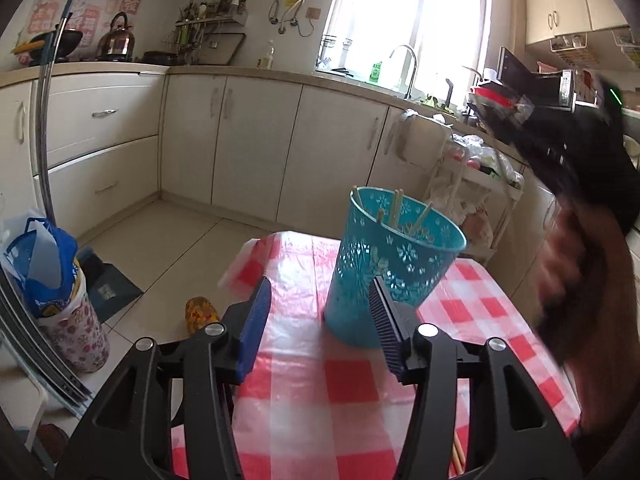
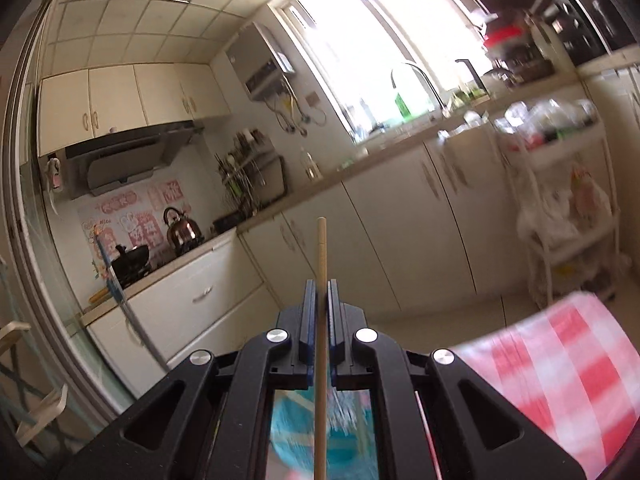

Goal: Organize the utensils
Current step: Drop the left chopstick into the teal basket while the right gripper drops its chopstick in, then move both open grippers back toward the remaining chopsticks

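Observation:
A teal perforated holder (image 1: 394, 268) stands on the red-and-white checked tablecloth (image 1: 344, 392) with several wooden chopsticks (image 1: 396, 209) leaning inside it. My left gripper (image 1: 320, 320) is open and empty, low over the cloth; its right finger is in front of the holder's side. My right gripper (image 2: 321, 300) is shut on a single wooden chopstick (image 2: 321, 320), held upright, its tip sticking up past the fingers. The teal holder shows blurred below it (image 2: 292, 432). In the left wrist view the right gripper's body and the hand appear blurred at the upper right (image 1: 568, 148).
The table's far edge (image 1: 280, 236) drops to a tiled floor. A floral bin with a blue bag (image 1: 60, 300) stands at the left. Kitchen cabinets and a counter (image 1: 280, 76) run behind. A white cart of bags (image 2: 560, 184) stands at the right. More chopsticks lie on the cloth (image 1: 579, 456).

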The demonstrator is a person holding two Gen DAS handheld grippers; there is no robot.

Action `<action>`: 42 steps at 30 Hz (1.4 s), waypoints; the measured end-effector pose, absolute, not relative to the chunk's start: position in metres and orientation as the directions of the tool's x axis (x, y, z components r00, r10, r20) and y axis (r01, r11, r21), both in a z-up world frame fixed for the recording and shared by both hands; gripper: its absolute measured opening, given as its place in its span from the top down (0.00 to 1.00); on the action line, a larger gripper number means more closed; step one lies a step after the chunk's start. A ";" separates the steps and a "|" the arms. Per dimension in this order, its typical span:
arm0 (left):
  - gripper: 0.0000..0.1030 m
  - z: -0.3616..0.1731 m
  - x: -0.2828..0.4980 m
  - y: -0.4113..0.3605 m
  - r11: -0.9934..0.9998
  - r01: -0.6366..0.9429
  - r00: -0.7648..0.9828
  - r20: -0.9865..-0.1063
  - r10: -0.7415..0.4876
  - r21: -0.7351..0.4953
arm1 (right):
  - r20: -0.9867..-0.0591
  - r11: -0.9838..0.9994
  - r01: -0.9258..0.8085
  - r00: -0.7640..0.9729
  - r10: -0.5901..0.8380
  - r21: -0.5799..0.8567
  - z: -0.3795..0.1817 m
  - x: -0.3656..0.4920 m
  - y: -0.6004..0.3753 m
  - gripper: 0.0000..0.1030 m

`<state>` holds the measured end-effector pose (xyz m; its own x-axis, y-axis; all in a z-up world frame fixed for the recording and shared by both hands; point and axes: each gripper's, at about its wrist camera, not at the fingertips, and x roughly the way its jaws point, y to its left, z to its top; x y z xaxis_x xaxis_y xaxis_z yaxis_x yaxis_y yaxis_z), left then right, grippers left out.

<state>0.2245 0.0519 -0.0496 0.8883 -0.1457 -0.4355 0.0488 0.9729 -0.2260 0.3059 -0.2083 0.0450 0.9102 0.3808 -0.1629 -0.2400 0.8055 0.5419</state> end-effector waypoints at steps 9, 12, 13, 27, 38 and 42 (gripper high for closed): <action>0.51 -0.050 0.225 0.069 0.966 0.034 0.882 -0.446 -0.148 -0.255 | -0.227 0.866 -0.161 0.928 0.297 0.474 0.041 0.361 -0.183 0.94; 0.51 -0.048 0.226 0.071 0.970 0.018 0.881 -0.454 -0.131 -0.244 | -0.266 0.881 -0.137 0.922 0.280 0.453 0.031 0.368 -0.177 0.94; 0.51 -0.047 0.226 0.070 0.972 0.013 0.880 -0.459 -0.122 -0.233 | -0.280 0.885 -0.132 0.919 0.278 0.447 0.027 0.368 -0.175 0.94; 0.51 -0.041 0.220 0.060 0.980 0.023 0.870 -0.478 -0.117 -0.199 | -0.391 0.900 -0.167 0.858 0.334 0.402 -0.002 0.343 -0.162 0.94; 0.43 -0.053 0.215 0.055 0.981 0.024 0.837 -0.532 -0.126 -0.193 | -0.406 0.905 -0.137 0.859 0.311 0.403 -0.010 0.250 -0.217 0.84; 0.42 -0.075 0.216 0.048 0.982 0.029 0.794 -0.593 -0.136 -0.187 | -0.547 0.917 -0.059 0.787 0.285 0.394 -0.060 0.210 -0.241 0.84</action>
<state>0.2160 0.0482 -0.0751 0.7938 -0.1364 -0.5927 0.0287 0.9818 -0.1875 0.2098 -0.2413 -0.0603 0.7873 0.2851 -0.5467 -0.0587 0.9173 0.3938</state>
